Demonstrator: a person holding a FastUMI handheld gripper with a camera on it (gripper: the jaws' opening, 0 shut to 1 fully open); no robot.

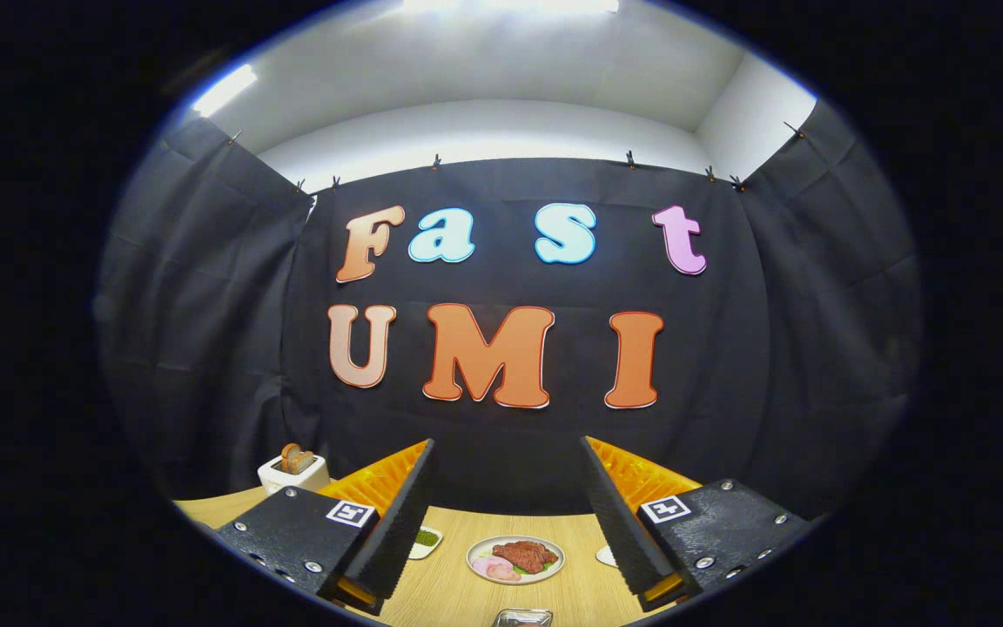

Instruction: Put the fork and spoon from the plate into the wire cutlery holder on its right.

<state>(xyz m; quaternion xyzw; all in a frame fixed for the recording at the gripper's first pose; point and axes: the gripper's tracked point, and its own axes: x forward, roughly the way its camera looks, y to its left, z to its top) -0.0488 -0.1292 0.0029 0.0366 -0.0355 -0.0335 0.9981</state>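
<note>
My gripper [508, 488] is held up above the wooden table [458, 592], its fingers wide apart with nothing between them. Down between the fingers on the table lies a round plate [514, 559] with a piece of meat, pink slices and a little green. I can make out no fork or spoon on it at this size. A shiny metal thing [522, 617] peeks in at the near edge of the table, just below the plate; I cannot tell what it is.
A white toaster [293, 470] with bread slices stands at the back left of the table. A small white dish with green stuff [425, 541] lies beside the left finger. Something white [606, 555] shows by the right finger. Black cloth walls close the booth behind.
</note>
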